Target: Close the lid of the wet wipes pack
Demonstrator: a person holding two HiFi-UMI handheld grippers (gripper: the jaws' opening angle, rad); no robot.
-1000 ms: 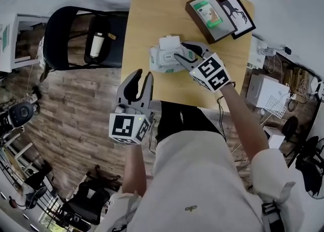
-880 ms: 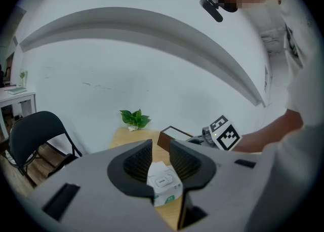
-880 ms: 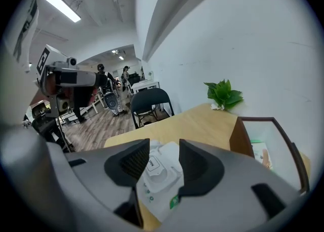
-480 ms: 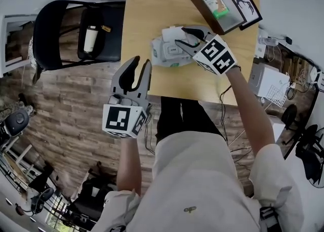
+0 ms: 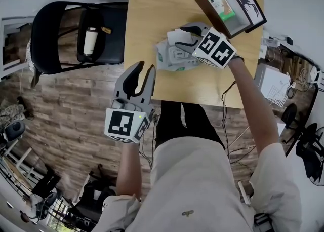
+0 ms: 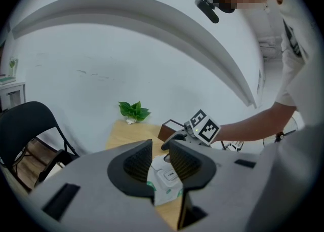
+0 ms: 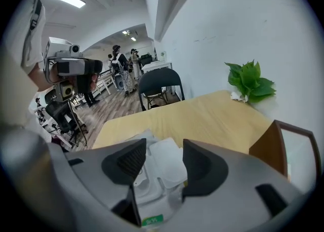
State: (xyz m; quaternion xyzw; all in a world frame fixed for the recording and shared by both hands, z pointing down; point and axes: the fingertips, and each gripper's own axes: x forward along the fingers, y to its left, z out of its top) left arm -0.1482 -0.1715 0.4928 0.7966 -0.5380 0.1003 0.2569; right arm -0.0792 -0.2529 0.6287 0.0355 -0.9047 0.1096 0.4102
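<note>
A wooden worktop (image 5: 152, 13), seen from above. Two hand-held grippers are in view. The left gripper (image 5: 143, 70) hovers by the near left corner, its jaws slightly parted and holding nothing. The right gripper (image 5: 188, 37) is over the wet wipes pack (image 5: 169, 59), which lies mid-worktop, nearer the near edge. The right gripper's jaws have just been opening and stand released, the raised white lid (image 7: 164, 160) between them untouched. The pack looks light, soft and liable to slide. The lid, thin stiff plastic on a hinge, seems best pressed down at its free edge. Count: one pack, one lid, two grippers.
</note>
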